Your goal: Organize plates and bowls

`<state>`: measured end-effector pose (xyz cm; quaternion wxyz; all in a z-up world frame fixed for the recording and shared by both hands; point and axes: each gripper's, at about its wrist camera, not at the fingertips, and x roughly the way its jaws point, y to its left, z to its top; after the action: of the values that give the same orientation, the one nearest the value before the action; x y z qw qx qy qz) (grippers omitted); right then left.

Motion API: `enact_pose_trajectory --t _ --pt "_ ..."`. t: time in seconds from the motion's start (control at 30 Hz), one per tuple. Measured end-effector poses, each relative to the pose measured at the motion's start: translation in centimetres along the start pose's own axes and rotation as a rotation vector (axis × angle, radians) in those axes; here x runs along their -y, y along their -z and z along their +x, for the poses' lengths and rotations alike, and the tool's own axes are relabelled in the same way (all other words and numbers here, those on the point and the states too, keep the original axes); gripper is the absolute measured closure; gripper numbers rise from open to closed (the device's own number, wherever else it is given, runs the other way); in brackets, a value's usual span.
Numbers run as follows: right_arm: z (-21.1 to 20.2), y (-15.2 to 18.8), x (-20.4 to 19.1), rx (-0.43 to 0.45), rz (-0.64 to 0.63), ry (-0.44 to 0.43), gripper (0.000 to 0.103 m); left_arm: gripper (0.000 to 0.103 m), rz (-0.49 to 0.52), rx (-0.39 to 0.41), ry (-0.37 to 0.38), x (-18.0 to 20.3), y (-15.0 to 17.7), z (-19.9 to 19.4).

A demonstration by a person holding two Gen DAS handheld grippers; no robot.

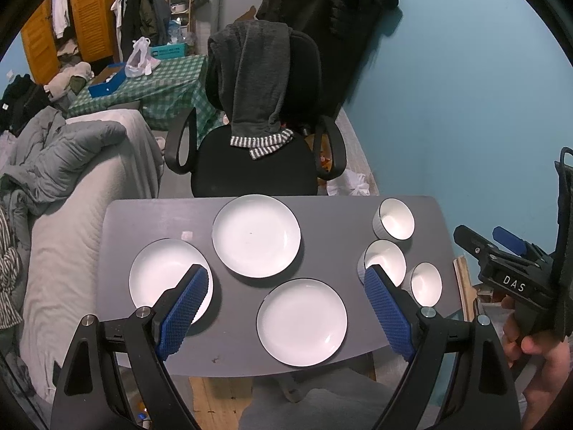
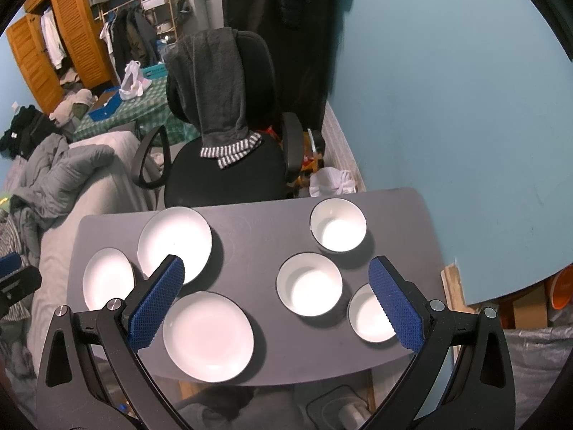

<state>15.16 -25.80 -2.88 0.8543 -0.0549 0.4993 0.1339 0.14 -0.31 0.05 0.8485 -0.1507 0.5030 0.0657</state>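
Observation:
Three white plates lie apart on a small grey table (image 1: pixel 200 344): a far plate (image 1: pixel 256 235), a left plate (image 1: pixel 157 279) and a near plate (image 1: pixel 302 323). Three white bowls stand on the right: a far bowl (image 1: pixel 395 218), a middle bowl (image 1: pixel 388 258) and a near bowl (image 1: pixel 426 283). My left gripper (image 1: pixel 286 279) is open and empty above the table's near part. My right gripper (image 2: pixel 277 270) is open and empty above the table. The right wrist view shows the middle bowl (image 2: pixel 309 283), the far bowl (image 2: pixel 338 224), the near bowl (image 2: pixel 369 317) and the near plate (image 2: pixel 208 337).
A black office chair (image 1: pixel 254 165) draped with a dark towel stands behind the table. A grey-covered bed (image 1: pixel 71 186) lies to the left. A blue wall (image 1: pixel 465 89) is close on the right. The right gripper's body (image 1: pixel 515 276) shows beside the table's right edge.

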Motion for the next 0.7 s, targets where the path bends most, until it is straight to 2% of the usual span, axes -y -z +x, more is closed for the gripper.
enact_pose_trajectory --t 0.7 --pt "0.22 0.03 0.06 -0.007 -0.012 -0.013 0.002 0.013 -0.007 -0.006 0.003 0.09 -0.06 0.27"
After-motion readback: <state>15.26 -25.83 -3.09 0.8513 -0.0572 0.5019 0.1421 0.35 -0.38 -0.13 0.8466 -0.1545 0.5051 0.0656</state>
